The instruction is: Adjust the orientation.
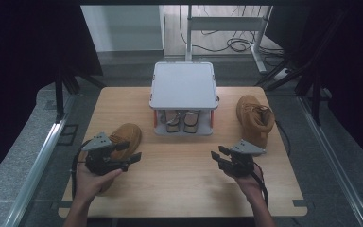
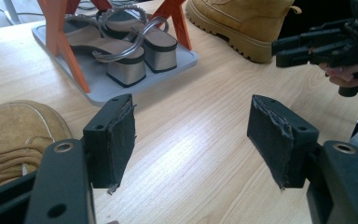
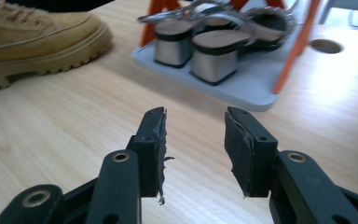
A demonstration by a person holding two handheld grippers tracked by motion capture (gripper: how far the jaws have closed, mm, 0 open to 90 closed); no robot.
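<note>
Left claw [image 1: 133,150] gapes empty beside the tan suede lace-up boot [image 1: 123,139] on the pale wooden worktop [image 1: 184,184]; right claw [image 1: 218,155] half-open, empty, its matching tan boot [image 1: 255,118] standing near the grey two-tier shoe rack [image 1: 184,85]. Neither boot racked yet.

Lab, black curtains [image 1: 23,47], floor cables [image 1: 231,45]

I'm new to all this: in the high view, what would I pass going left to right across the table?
Left gripper → left boot beside it → shoe rack holding sandals → right gripper → right boot.
</note>
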